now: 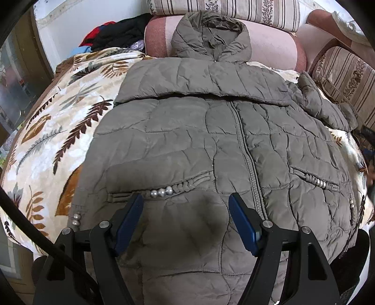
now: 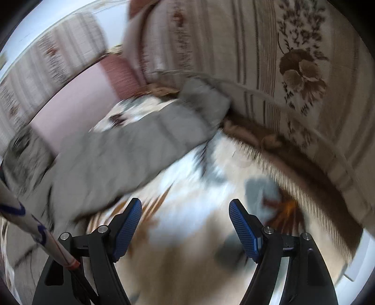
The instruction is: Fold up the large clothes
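A grey-green quilted hooded jacket (image 1: 211,140) lies front up on a leaf-patterned blanket (image 1: 58,122), zipped, hood toward the back. One sleeve is folded across its chest; the other sleeve (image 1: 325,103) lies out to the right. My left gripper (image 1: 186,199) is open and empty above the jacket's lower front, near a pocket with silver beads (image 1: 161,192). My right gripper (image 2: 185,206) is open and empty above the blanket (image 2: 187,223), right of the outstretched sleeve (image 2: 131,150). The right wrist view is blurred.
A pink bolster (image 1: 269,44) and striped floral cushions (image 1: 234,9) line the back and right side (image 2: 293,70). A pile of dark, red and blue clothes (image 1: 117,32) sits at the back left. A patterned cord (image 2: 35,223) crosses the right wrist view's lower left.
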